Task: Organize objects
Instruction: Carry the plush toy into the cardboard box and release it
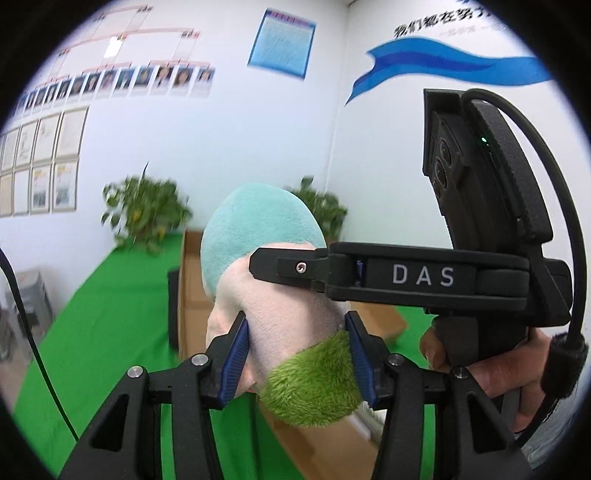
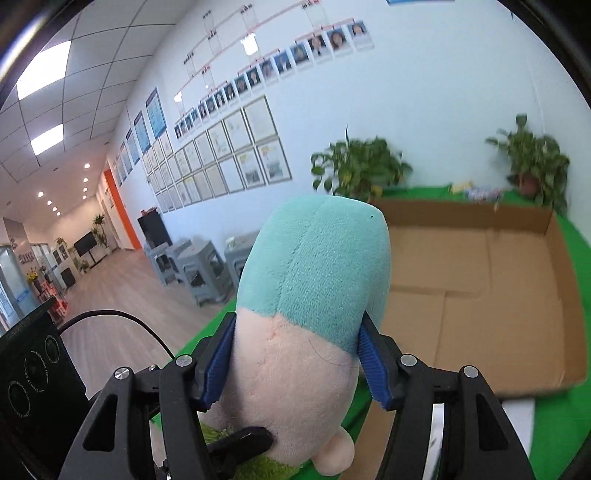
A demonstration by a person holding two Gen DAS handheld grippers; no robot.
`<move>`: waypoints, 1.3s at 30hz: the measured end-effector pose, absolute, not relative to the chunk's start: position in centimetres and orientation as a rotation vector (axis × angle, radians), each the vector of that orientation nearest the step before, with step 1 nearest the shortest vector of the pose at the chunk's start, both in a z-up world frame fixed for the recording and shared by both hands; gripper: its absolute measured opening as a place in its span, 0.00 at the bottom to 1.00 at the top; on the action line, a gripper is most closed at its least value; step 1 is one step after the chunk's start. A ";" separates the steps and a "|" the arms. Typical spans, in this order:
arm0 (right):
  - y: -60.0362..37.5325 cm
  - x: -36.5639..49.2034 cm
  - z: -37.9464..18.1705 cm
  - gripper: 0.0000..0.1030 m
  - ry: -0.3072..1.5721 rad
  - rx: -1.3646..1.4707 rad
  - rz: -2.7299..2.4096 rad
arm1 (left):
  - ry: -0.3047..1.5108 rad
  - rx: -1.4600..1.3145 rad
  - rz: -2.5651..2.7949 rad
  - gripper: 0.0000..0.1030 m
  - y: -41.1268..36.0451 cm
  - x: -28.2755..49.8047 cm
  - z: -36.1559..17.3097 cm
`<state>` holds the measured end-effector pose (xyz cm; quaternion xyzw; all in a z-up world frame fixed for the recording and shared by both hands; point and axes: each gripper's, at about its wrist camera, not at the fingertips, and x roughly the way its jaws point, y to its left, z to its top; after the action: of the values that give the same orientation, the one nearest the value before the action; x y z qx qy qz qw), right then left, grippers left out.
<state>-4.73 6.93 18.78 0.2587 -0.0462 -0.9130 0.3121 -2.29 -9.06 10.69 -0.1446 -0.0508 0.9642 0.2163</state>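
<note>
Both grippers clamp one plush toy [image 2: 295, 314] above the green worktop [image 1: 96, 332], the left gripper [image 1: 295, 354] at its pink-and-green end and the right gripper [image 2: 295, 362] at its middle, probably sharing the soft bulk before the open cardboard box [image 2: 480, 295] ahead.

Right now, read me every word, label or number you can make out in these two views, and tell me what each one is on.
"DAS": white letters on the side of the right gripper, seen from the left wrist.
Large dark Chinese lettering above the blue wave on the wall: cut off, blurred, unreadable.
Blue poster: text too blurred.
Photo chart captions and framed certificates: too small.
Ring lettering on the left gripper's camera block: too small.
</note>
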 end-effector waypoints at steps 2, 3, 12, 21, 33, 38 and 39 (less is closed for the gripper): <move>7.5 -5.0 21.2 0.58 -0.092 0.637 -2.439 | -0.144 -0.365 2.669 0.48 -8.8 -3.7 11.3; 8.0 -5.3 22.2 0.58 -0.087 0.625 -2.450 | -0.141 -0.349 2.669 0.48 -8.7 -4.4 11.7; 8.7 -12.0 24.4 0.58 -0.086 0.642 -2.448 | -0.167 -0.364 2.667 0.48 -9.1 -8.8 11.2; 5.0 -21.8 18.0 0.58 -0.113 0.706 -2.415 | -0.244 -0.470 2.677 0.48 -9.9 -13.1 8.3; 1.4 -31.5 2.9 0.58 -0.130 0.932 -2.332 | -0.391 -0.739 2.641 0.48 -12.3 -18.3 0.2; 0.6 -32.9 -0.3 0.58 -0.127 0.995 -2.313 | -0.409 -0.764 2.644 0.49 -12.7 -17.9 -1.4; 0.7 -32.3 -0.9 0.60 -0.113 1.001 -2.315 | -0.406 -0.766 2.649 0.50 -12.6 -17.7 -1.3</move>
<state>-32.33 0.75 -0.88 0.3778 -0.0426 -0.8737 0.3034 -17.69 -12.62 -1.35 -0.2705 -0.1433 0.9356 0.1760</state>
